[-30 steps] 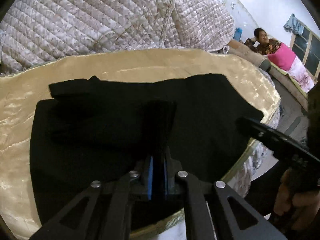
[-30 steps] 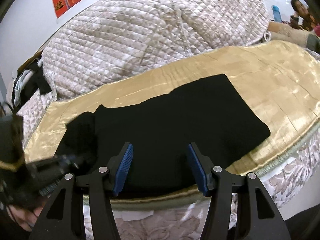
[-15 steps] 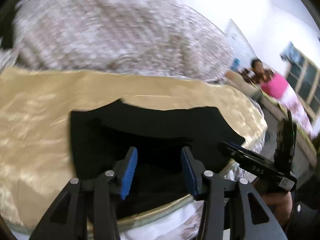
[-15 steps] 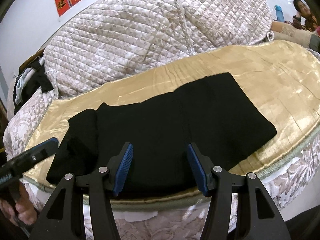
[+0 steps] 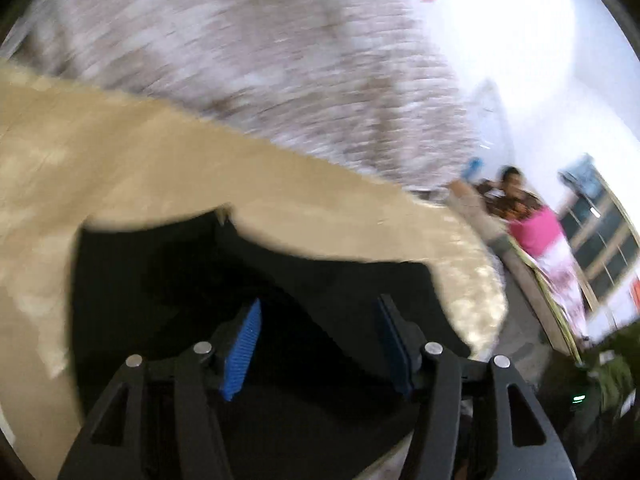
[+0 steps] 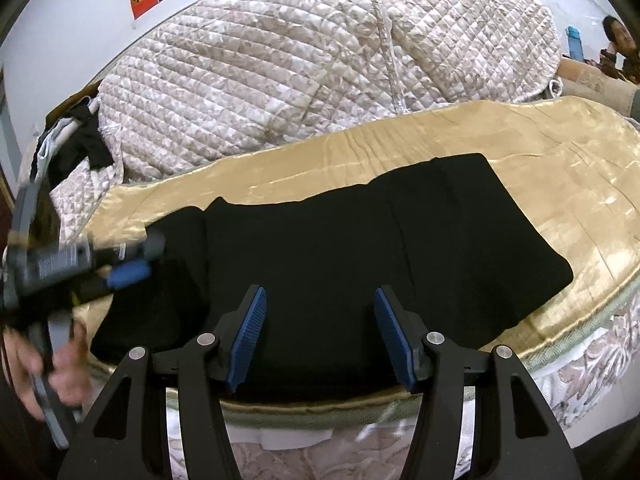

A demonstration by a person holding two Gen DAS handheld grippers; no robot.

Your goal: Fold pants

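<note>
Letting go of the cloth a moment earlier, the left gripper [image 5: 316, 344] had just been opening and pulled back, nothing between its jaws. So that fold looked placed, though its view was blurry. The black pants [image 6: 360, 248] lay flat on the gold bedspread [image 6: 540, 168]. The right gripper [image 6: 320, 332] hovered released and empty. No containers anywhere.

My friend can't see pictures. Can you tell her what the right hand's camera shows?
Black pants lie folded flat on a shiny gold bedspread. The right gripper hovers open at their near edge, holding nothing. At the left, the left gripper, also open and blurry, is over the pants' end, with a big quilted blanket behind.
</note>
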